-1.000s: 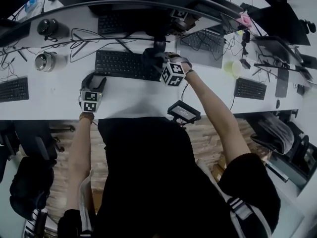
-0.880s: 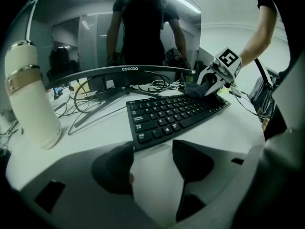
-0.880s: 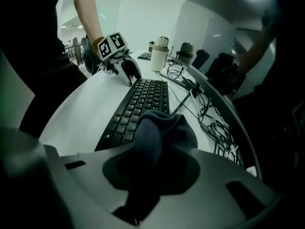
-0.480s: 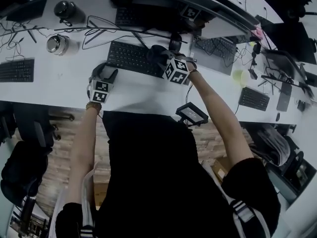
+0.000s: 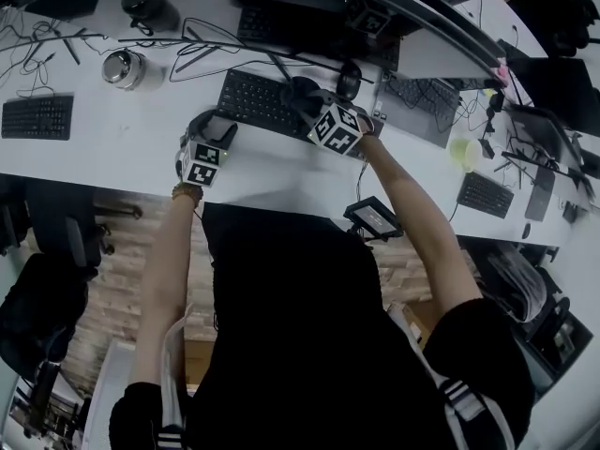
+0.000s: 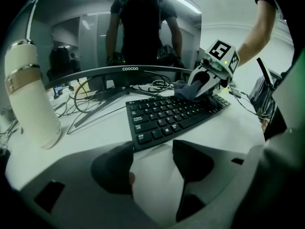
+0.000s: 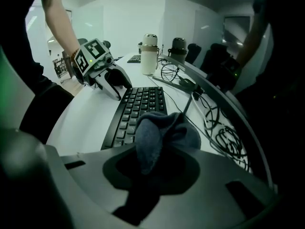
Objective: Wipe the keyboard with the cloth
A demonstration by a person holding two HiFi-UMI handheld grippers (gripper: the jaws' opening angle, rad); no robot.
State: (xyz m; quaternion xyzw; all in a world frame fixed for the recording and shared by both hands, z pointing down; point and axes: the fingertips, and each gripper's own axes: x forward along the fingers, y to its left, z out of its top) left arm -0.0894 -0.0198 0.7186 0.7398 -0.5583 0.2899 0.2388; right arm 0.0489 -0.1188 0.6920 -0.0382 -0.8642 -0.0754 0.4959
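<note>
Holding the cloth (image 7: 164,130) in a tight bunch, your right tongs (image 7: 152,170) are nearly closed on it, with the wad sticking out ahead of the jaws and sitting on the end of the keyboard (image 7: 137,104) nearest them. Your left tongs (image 6: 152,162) stand open and empty at the opposite end. Their jaws are apart over bare desk (image 6: 157,175) just short of the keyboard's corner, so the board runs from one pair of tongs to the other. I judge the wipe to be under way with most of the keys still ahead of the cloth. The main risk is that the keyboard slides or pivots under a firm stroke, since the left tongs stand beside it and do not grip it. A second risk lies just to the right of your right tongs, where a tangle of cables (image 7: 224,128) lies beyond the keyboard's back edge, and a stroke that drifts that way could snag the cloth and drag them. The cloth is also so wadded that only a small patch meets the keys, and it may catch on a key edge and pull loose. The white flask (image 6: 29,97) to the left of your left tongs could tip if that hand swings out.
</note>
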